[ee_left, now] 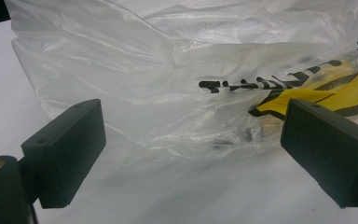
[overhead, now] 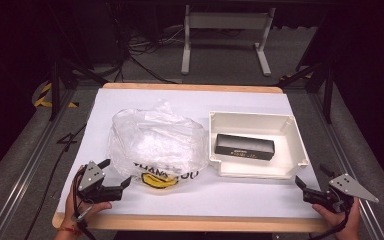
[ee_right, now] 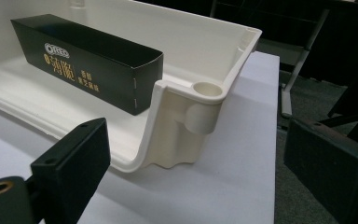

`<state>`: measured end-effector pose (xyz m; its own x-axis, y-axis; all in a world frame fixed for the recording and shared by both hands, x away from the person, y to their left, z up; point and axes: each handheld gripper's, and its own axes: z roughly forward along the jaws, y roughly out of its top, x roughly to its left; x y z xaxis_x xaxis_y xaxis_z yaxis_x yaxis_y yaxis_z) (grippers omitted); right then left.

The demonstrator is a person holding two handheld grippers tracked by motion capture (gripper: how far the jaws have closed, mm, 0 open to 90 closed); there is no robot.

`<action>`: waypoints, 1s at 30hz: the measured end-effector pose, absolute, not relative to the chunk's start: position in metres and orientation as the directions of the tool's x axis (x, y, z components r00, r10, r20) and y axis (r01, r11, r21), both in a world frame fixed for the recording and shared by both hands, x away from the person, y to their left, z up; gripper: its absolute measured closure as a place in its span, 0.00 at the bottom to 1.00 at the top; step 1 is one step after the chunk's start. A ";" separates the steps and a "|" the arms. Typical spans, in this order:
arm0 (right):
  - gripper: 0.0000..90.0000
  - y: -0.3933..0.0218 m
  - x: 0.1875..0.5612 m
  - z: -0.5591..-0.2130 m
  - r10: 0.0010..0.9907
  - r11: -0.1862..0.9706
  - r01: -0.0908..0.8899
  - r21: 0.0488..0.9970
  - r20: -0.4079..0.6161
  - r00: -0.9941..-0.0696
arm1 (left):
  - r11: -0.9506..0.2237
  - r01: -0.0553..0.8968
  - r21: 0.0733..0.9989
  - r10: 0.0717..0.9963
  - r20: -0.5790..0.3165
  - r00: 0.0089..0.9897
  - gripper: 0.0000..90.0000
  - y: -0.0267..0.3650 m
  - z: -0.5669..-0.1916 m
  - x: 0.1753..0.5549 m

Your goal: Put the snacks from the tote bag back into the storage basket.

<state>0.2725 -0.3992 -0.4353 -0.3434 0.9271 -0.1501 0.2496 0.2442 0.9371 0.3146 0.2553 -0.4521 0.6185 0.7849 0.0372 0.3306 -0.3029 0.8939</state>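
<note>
Thin crinkly plastic, so grab a fold, not the flat of it

Left gripper [overhead: 114, 178] sits lower left of the high view, jaws wide, nothing held; the bag [overhead: 155, 142] lies just past its tips, printed yellow end nearest, mid-left of the frame. Looks feather-light, floppy and slippery, so I'd pinch a bunched edge near the print. Right gripper [overhead: 305, 184] at lower right is wide open too, near the corner of the tray [overhead: 252, 170], where a black box [overhead: 244, 147] lies: stiff, light, easy across its narrow sides.
</note>
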 end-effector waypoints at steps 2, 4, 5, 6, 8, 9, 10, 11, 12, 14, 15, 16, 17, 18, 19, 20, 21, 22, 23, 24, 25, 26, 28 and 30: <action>0.09 -0.400 0.272 -0.436 0.929 0.246 0.250 0.936 -0.154 -0.336 | -0.304 0.322 0.897 0.782 0.042 0.621 0.08 0.253 -0.451 0.314; 0.09 -0.401 0.272 -0.439 0.933 0.234 0.260 0.937 -0.140 -0.332 | -0.308 0.320 0.896 0.779 0.045 0.625 0.08 0.252 -0.451 0.315; 0.09 -0.401 0.272 -0.439 0.933 0.234 0.260 0.937 -0.140 -0.332 | -0.314 0.319 0.894 0.777 0.049 0.628 0.08 0.251 -0.451 0.315; 0.09 -0.401 0.272 -0.439 0.934 0.230 0.256 0.939 -0.138 -0.330 | -0.318 0.318 0.893 0.777 0.053 0.627 0.08 0.252 -0.452 0.316; 0.09 -0.401 0.271 -0.438 0.936 0.228 0.245 0.942 -0.142 -0.322 | -0.310 0.321 0.895 0.781 0.047 0.623 0.08 0.253 -0.452 0.316; 0.09 -0.400 0.270 -0.437 0.937 0.227 0.249 0.941 -0.142 -0.320 | -0.306 0.320 0.896 0.781 0.044 0.623 0.08 0.254 -0.452 0.316; 0.09 -0.400 0.269 -0.438 0.936 0.230 0.247 0.941 -0.145 -0.320 | -0.302 0.321 0.897 0.782 0.041 0.622 0.08 0.255 -0.452 0.316; 0.09 -0.400 0.269 -0.437 0.936 0.235 0.247 0.940 -0.151 -0.317 | -0.302 0.319 0.898 0.783 0.043 0.620 0.08 0.255 -0.451 0.317; 0.09 -0.400 0.269 -0.437 0.936 0.233 0.244 0.941 -0.150 -0.317 | -0.306 0.317 0.898 0.781 0.047 0.622 0.08 0.255 -0.451 0.317; 0.09 -0.401 0.268 -0.437 0.938 0.235 0.249 0.940 -0.151 -0.313 | -0.307 0.316 0.898 0.783 0.050 0.620 0.08 0.254 -0.451 0.317; 0.09 -0.401 0.268 -0.437 0.937 0.234 0.246 0.941 -0.151 -0.315 | -0.309 0.315 0.897 0.784 0.052 0.619 0.08 0.254 -0.450 0.317; 0.09 -0.401 0.269 -0.438 0.937 0.227 0.243 0.943 -0.143 -0.320 | -0.309 0.313 0.898 0.785 0.054 0.617 0.08 0.254 -0.450 0.318; 0.09 -0.401 0.268 -0.438 0.937 0.225 0.246 0.943 -0.140 -0.319 | -0.309 0.312 0.898 0.785 0.055 0.617 0.08 0.254 -0.450 0.317; 0.09 -0.401 0.269 -0.438 0.937 0.226 0.245 0.943 -0.141 -0.320 | -0.309 0.313 0.898 0.785 0.055 0.617 0.08 0.253 -0.450 0.317; 0.09 -0.401 0.269 -0.438 0.936 0.229 0.241 0.943 -0.146 -0.320 | -0.310 0.312 0.898 0.785 0.056 0.617 0.08 0.253 -0.450 0.317; 0.09 -0.401 0.269 -0.438 0.936 0.230 0.241 0.943 -0.146 -0.322 | -0.310 0.312 0.898 0.785 0.056 0.617 0.08 0.253 -0.449 0.317; 0.09 -0.401 0.268 -0.438 0.935 0.230 0.240 0.943 -0.146 -0.323 | -0.311 0.312 0.897 0.785 0.057 0.617 0.08 0.253 -0.449 0.317; 0.09 -0.401 0.268 -0.438 0.936 0.233 0.244 0.941 -0.150 -0.318 | -0.312 0.311 0.898 0.784 0.059 0.617 0.08 0.253 -0.449 0.317; 0.09 -0.401 0.267 -0.438 0.937 0.235 0.246 0.940 -0.152 -0.316 | -0.313 0.311 0.898 0.784 0.059 0.618 0.08 0.253 -0.449 0.317; 0.09 -0.401 0.267 -0.438 0.937 0.235 0.246 0.940 -0.152 -0.316 | -0.313 0.311 0.898 0.784 0.059 0.618 0.08 0.253 -0.449 0.317; 0.09 -0.401 0.267 -0.437 0.936 0.237 0.244 0.940 -0.154 -0.317 | -0.312 0.310 0.898 0.785 0.060 0.617 0.08 0.253 -0.449 0.317; 0.09 -0.401 0.267 -0.437 0.936 0.237 0.245 0.940 -0.153 -0.316 | -0.311 0.310 0.899 0.784 0.059 0.618 0.08 0.253 -0.449 0.317; 0.09 -0.401 0.266 -0.437 0.936 0.238 0.242 0.941 -0.156 -0.315 | -0.308 0.308 0.900 0.785 0.057 0.617 0.08 0.253 -0.449 0.318; 0.09 -0.401 0.266 -0.437 0.935 0.238 0.240 0.941 -0.155 -0.318 | -0.309 0.308 0.900 0.785 0.058 0.617 0.08 0.254 -0.449 0.318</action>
<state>0.2664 -0.4008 -0.4370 -0.3176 0.9354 -0.1553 0.2400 0.2377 0.9412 0.3180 0.2536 -0.4489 0.6172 0.7847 0.0578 0.3085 -0.3090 0.8997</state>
